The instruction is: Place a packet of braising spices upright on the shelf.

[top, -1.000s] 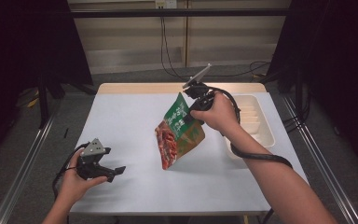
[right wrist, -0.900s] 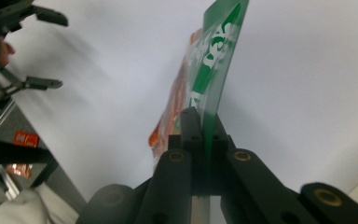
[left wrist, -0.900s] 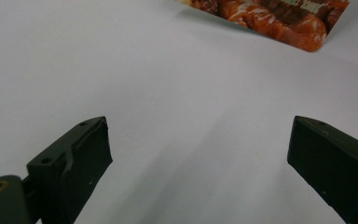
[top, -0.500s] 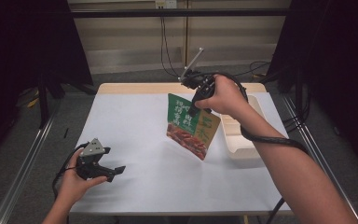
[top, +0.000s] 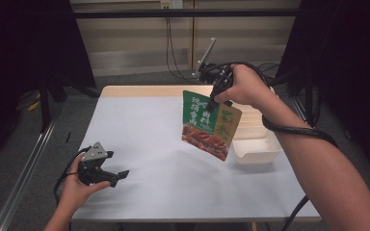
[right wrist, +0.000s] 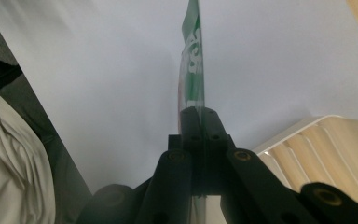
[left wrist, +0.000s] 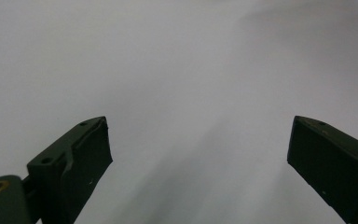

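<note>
Right gripper [top: 214, 102]: held in the person's right hand [top: 243, 86] above the far right part of the bench [top: 139, 125]. Its jaws are pressed together on the upper edge of a food pouch [top: 209, 125], which is pinched between them. In the right gripper view [right wrist: 199, 116] the pouch [right wrist: 192, 60] is seen edge-on, running straight ahead from the jaw tips, with the bench surface beyond it on both sides.

Food pouch: flat packet, green at the top with white and yellow characters, orange on one side, a picture of red food in the lower part. It is hung below the closed jaws, clear of the bench, tilted so that its lower corner points down toward the tray. A shadow is cast on the bench beneath it.

Tray [top: 262, 144]: pale, ribbed, set on the bench just beside and below the hanging pouch, on the far side from the left gripper. In the right gripper view a ribbed corner of the tray [right wrist: 326, 149] is seen to one side of the jaws, near them.

Left gripper [top: 118, 176]: held low over the near left part of the bench, well apart from the pouch. Its jaws are spread wide; nothing is held between them. In the left gripper view [left wrist: 200, 154] bare bench surface [left wrist: 168, 70] is seen between and ahead of the jaws.

Cable [top: 294, 129]: looped around the right forearm.
</note>
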`<action>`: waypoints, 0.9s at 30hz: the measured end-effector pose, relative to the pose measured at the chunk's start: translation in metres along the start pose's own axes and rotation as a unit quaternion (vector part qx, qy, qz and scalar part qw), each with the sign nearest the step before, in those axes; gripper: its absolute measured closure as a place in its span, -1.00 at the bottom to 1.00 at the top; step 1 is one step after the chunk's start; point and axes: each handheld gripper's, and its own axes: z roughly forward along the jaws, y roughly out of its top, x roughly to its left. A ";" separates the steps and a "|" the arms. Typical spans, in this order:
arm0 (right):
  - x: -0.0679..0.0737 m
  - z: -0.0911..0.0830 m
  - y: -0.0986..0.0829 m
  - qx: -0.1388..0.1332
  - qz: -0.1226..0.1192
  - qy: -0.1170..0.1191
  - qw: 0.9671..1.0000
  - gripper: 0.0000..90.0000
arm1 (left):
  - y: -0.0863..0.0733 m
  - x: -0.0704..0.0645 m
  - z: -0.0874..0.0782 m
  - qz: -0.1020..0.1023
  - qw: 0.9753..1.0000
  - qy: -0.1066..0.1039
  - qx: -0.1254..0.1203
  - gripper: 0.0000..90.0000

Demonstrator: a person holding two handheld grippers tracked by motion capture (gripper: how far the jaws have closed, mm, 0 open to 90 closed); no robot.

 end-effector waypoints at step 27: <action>-0.027 -0.043 -0.016 -0.001 -0.050 -0.026 0.998 1.00 | -0.001 0.001 0.001 -0.006 1.000 -0.004 0.003 -0.88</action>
